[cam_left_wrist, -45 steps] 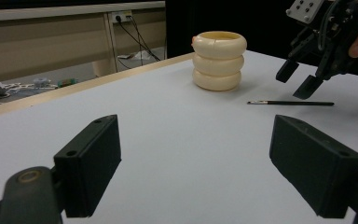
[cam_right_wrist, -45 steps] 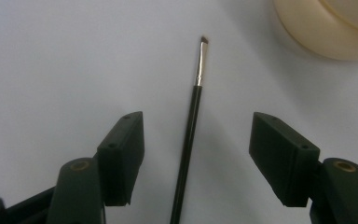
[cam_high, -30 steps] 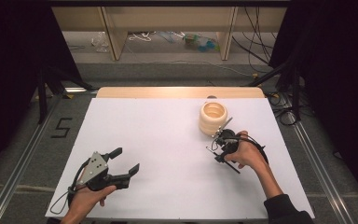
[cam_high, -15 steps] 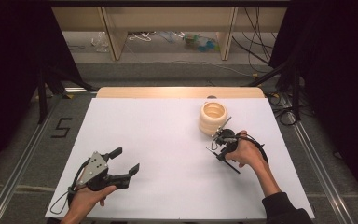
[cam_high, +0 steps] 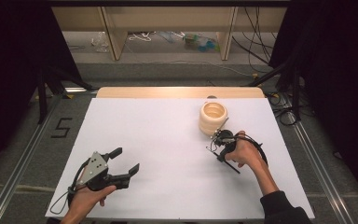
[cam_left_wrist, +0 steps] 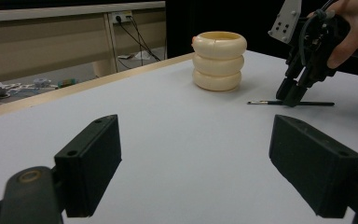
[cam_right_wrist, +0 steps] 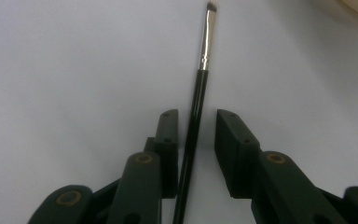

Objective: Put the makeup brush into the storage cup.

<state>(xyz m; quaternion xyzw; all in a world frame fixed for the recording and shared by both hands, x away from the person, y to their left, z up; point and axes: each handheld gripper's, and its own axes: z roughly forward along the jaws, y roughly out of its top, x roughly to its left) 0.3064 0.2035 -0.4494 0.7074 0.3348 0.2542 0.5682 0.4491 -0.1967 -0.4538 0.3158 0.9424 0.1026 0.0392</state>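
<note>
the thin black brush (cam_right_wrist: 193,126) lies flat on the white desk (cam_high: 168,140), just in front of the cream ringed holder (cam_high: 213,117), its metal ferrule and small bristle tip pointing away from the hand. lying flat like this, it offers only its narrow handle to pinch, which looks like the reason the right tool (cam_right_wrist: 196,154) is set down over it: in the right gripper view the handle runs straight up the gap between the two black jaws, one jaw close against it and the other a little apart. so the jaws stand narrow, bracketing the handle but not yet clamped on it. the left gripper view shows that tool (cam_left_wrist: 291,93) tipped steeply down, its jaw tips at the desk surface astride the brush (cam_left_wrist: 289,102), the person's right hand (cam_high: 244,153) wrapped round its body. the holder stands upright with its mouth open, near enough to be the likely place for the brush once lifted. the left tool (cam_high: 126,161) rests well apart near the front-left of the desk, jaws spread wide and holding nothing, probably just kept out of the way.
</note>
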